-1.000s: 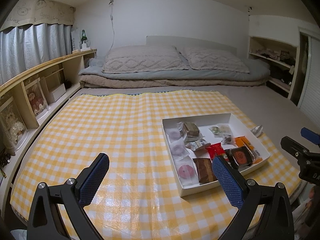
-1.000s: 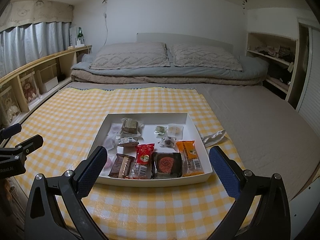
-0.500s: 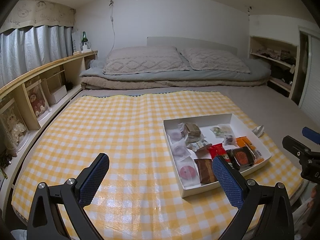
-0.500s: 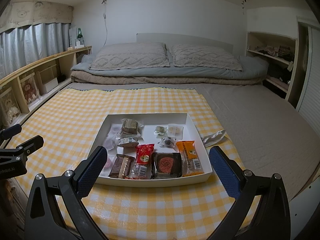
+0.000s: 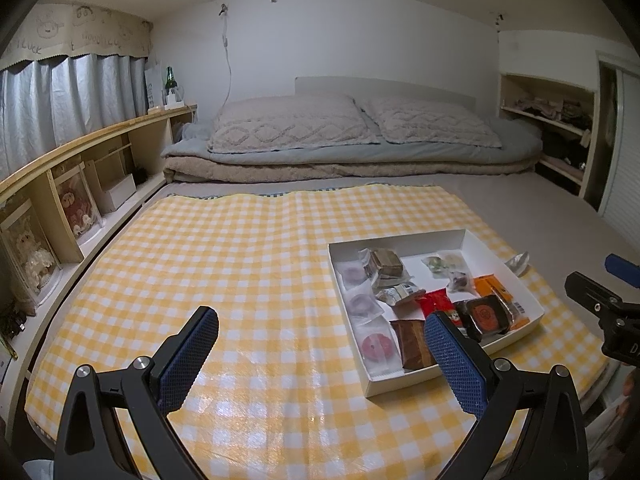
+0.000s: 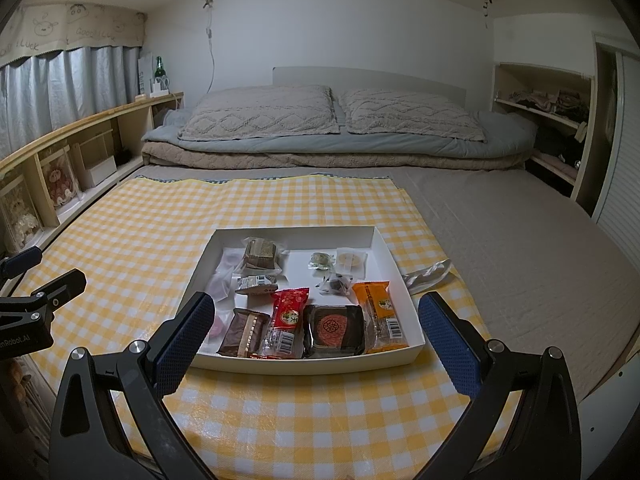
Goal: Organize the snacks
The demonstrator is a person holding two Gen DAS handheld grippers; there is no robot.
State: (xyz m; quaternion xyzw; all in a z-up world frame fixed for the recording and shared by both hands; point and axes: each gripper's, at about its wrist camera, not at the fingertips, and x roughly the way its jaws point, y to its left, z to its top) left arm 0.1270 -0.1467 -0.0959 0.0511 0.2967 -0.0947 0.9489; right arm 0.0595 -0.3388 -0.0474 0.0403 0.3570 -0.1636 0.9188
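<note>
While both tools hover above the yellow checked cloth point(image 6: 120, 240) on the bed, the right tool point(image 6: 312, 336) has its jaws wide and empty, with the white tray point(image 6: 304, 364) framed between them at 12 o'clock. The left tool point(image 5: 320, 356) is also wide and empty, and sees the tray at 2 o'clock. The snacks lie mixed inside: brown packet point(image 6: 244, 332), red packet point(image 6: 288, 320), dark mooncake point(image 6: 334, 330), orange packet point(image 6: 378, 312) nearest. An empty wrapper point(image 6: 428, 272) lies just outside, at the tray's 3 o'clock. Far behind are the pillows point(image 6: 260, 118).
</note>
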